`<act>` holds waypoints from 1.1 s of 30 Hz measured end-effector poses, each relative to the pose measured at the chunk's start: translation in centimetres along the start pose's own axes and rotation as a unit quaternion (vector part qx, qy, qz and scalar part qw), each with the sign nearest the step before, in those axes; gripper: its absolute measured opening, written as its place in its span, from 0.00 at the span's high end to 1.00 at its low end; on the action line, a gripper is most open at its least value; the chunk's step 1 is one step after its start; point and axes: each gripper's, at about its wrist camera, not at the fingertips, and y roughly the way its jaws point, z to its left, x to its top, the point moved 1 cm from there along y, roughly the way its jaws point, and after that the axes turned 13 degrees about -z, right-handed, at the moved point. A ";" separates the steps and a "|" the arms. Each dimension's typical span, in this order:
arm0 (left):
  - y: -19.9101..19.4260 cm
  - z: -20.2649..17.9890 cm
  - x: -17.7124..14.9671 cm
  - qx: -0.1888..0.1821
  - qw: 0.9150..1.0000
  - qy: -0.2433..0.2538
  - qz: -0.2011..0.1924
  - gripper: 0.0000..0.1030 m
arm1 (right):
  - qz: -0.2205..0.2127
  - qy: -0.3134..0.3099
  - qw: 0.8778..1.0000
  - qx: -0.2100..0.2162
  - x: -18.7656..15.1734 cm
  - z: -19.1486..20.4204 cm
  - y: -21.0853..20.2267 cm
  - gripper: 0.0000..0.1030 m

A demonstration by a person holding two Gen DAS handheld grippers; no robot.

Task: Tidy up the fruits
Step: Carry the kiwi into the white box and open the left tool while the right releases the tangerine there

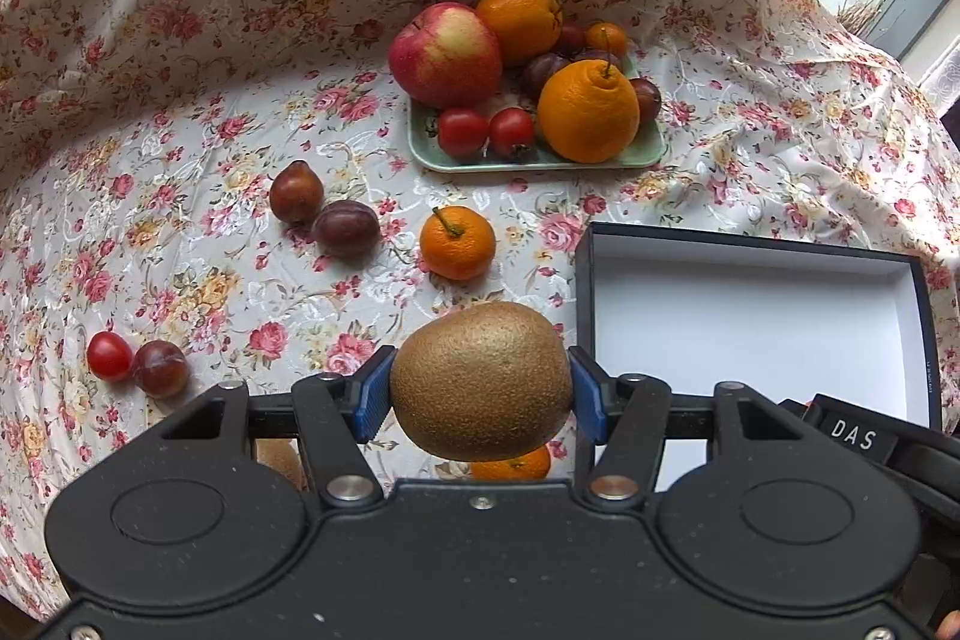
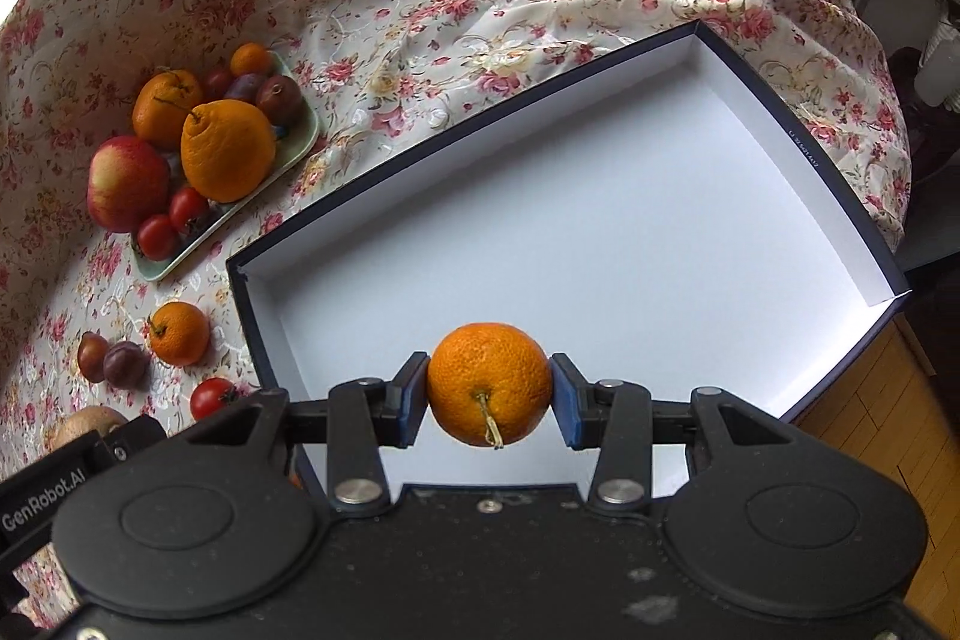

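Right gripper (image 2: 489, 394) pinched a small mandarin (image 2: 489, 391), stem toward the camera, pads pressed on both flanks; it hung over the near end of the empty white-lined box (image 2: 600, 196). Left gripper (image 1: 480, 391) clamped a kiwi (image 1: 480, 379) just outside the box (image 1: 750, 316), off its left wall, above the floral cloth (image 1: 180, 100). Beyond the box's left wall lay a loose mandarin (image 1: 457, 242) and two plums (image 1: 324, 211); farther off stood the green tray (image 1: 540, 163) piled with fruit. We judged the step to be setting both fruits in the box. To do it well, we would lower each close to the floor before releasing, kiwi clearing the wall first, and place them apart so neither rolls.
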 end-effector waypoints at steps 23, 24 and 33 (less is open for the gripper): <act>3.9 -11.1 -4.4 -0.034 0.995 0.082 0.053 0.39 | 0.031 0.061 0.996 -0.057 1.9 -10.2 2.8 0.57; 4.0 -11.2 -4.5 -0.034 0.995 0.083 0.053 0.39 | 0.031 0.062 0.996 -0.058 2.0 -10.3 2.9 0.57; 3.4 -11.9 -4.1 -0.029 0.994 0.100 0.020 0.38 | 0.008 0.072 0.995 -0.070 2.5 -10.9 2.5 0.59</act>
